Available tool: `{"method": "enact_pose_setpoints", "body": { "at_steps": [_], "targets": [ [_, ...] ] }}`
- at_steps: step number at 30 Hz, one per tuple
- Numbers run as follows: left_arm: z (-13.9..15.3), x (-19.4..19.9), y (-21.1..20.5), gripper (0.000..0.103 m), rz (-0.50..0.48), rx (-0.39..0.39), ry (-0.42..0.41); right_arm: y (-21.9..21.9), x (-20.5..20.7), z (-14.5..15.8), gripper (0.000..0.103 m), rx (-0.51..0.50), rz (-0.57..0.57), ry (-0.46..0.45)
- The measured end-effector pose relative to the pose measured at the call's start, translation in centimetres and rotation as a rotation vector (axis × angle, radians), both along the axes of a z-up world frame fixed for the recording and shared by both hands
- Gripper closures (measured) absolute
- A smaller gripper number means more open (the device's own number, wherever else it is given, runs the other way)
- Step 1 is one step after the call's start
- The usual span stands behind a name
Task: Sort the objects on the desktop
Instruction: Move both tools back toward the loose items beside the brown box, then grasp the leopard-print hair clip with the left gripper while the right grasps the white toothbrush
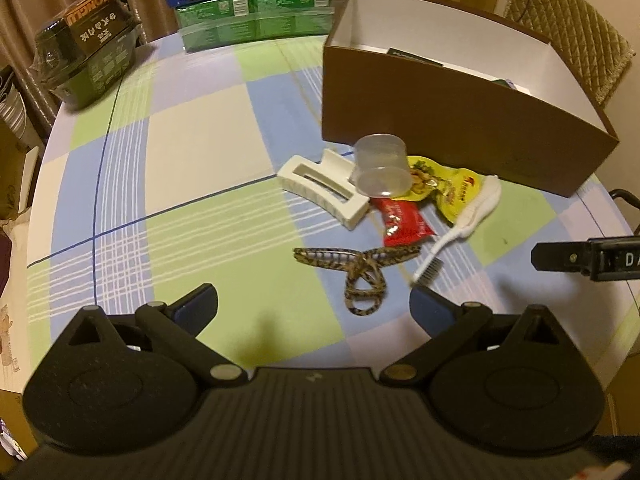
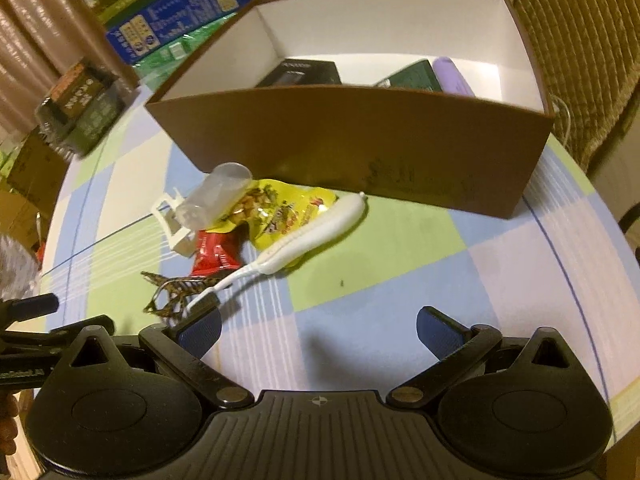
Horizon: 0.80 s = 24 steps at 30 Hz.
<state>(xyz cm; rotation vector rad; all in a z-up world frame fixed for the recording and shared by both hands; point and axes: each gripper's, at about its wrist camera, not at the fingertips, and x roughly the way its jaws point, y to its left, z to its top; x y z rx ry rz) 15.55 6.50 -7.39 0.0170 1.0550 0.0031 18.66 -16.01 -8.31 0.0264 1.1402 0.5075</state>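
A round table (image 1: 192,160) under a checked cloth of blue, green, cream and lilac carried everything. At its far side stood an open brown box (image 2: 360,148) with white inner walls; inside lay a black packet (image 2: 304,74), a dark green packet (image 2: 412,76) and a lilac tube (image 2: 454,76). Behind the table were stacked blue and green cartons (image 1: 252,4), and a black tub (image 1: 88,48) sat at the far left edge. A quilted chair (image 1: 576,32) stood beyond the box.

The left gripper (image 1: 314,308) hung over the near cloth, jaws spread wide and holding nothing. The right gripper (image 2: 318,330) was likewise spread and empty, its left pad close by the brush end of the toothbrush; whether they touched could not be told.

The loose items lay in a heap just in front of the box. A white hair clip (image 1: 320,190) lay to the left, with a clear cup (image 1: 382,170) tipped on its side against it. A yellow snack bag (image 1: 444,184) lay beside the cup, and a white toothbrush (image 1: 460,226) slanted across it, bristles toward the grippers. A red sachet (image 1: 404,222) was tucked partly under the yellow bag. Nearest the left gripper, apart from the heap, lay a leopard hair clip (image 1: 360,272).
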Motion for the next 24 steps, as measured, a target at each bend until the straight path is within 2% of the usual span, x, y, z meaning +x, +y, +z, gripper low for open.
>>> {"method": "enact_pose_setpoints", "body": {
  "at_steps": [3, 5, 7, 9, 13, 20, 22, 24],
  "targets": [
    [-0.5, 0.7, 0.3, 0.004, 0.004, 0.001, 0.001, 0.4, 0.5, -0.7, 0.002, -0.008, -0.023, -0.001],
    [-0.9, 1.2, 0.3, 0.005, 0.008, -0.001, 0.0, 0.6, 0.9, -1.1, 0.007, -0.009, -0.037, -0.011],
    [-1.3, 1.7, 0.5, 0.006, 0.008, -0.016, -0.001, 0.9, 1.3, -1.5, 0.018, -0.007, -0.043, -0.009],
    [-2.0, 2.3, 0.4, 0.009, 0.001, -0.031, 0.008, 1.2, 1.6, -1.9, 0.023, -0.001, -0.049, -0.006],
    [-3.4, 3.3, -0.2, 0.017, -0.032, -0.033, 0.034, 1.6, 2.1, -2.5, 0.025, -0.008, -0.054, 0.006],
    [-5.5, 4.8, -1.2, 0.041, -0.087, -0.051, 0.074, 1.2, 3.0, -3.3, 0.026, -0.017, -0.091, 0.03],
    [-5.9, 5.0, -1.1, 0.053, -0.099, -0.063, 0.083, 1.1, 3.2, -3.4, 0.026, -0.019, -0.099, 0.03],
    [-6.2, 5.1, -1.0, 0.072, -0.11, -0.078, 0.093, 1.3, 3.3, -3.5, 0.026, -0.017, -0.099, 0.033]
  ]
}}
